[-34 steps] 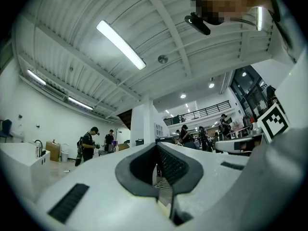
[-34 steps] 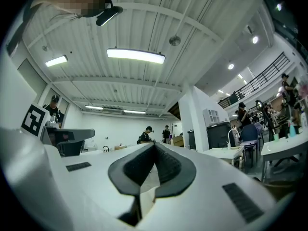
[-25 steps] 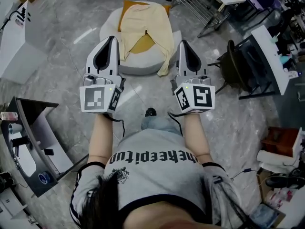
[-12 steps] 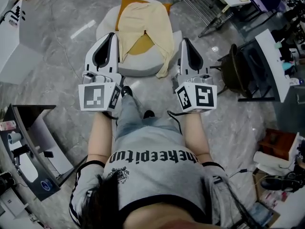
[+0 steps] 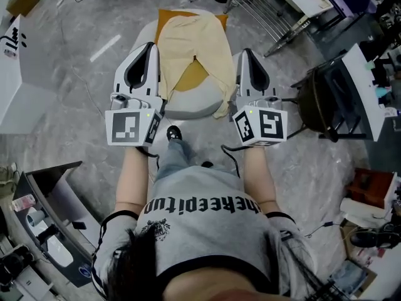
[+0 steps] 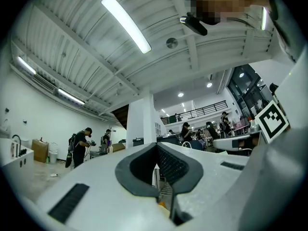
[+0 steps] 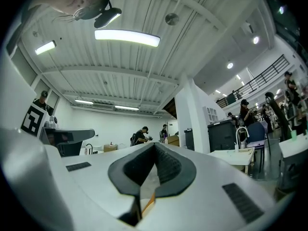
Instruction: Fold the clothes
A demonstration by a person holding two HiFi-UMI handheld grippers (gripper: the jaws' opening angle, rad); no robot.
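A pale yellow garment (image 5: 194,42) lies draped over an orange cushion (image 5: 189,74) on a round white seat (image 5: 182,105) at the top middle of the head view. One sleeve or hem hangs over the seat's right side. My left gripper (image 5: 149,45) is held out level over the seat's left edge, jaws shut, nothing in them. My right gripper (image 5: 245,51) is held out beside the seat's right edge, also shut and empty. Both gripper views look up across the room over shut jaws, left gripper (image 6: 156,146) and right gripper (image 7: 155,144); the garment is hidden there.
A black chair (image 5: 319,102) stands right of the seat, with a white desk (image 5: 366,80) behind it and a metal rack (image 5: 263,11) at the top. A white cabinet (image 5: 19,74) is at left, a grey counter (image 5: 56,231) at lower left. Several people stand far off.
The person has stepped forward: the seat with the garment has come nearer, now lying between the two grippers' tips. Both grippers stay shut and side by side.
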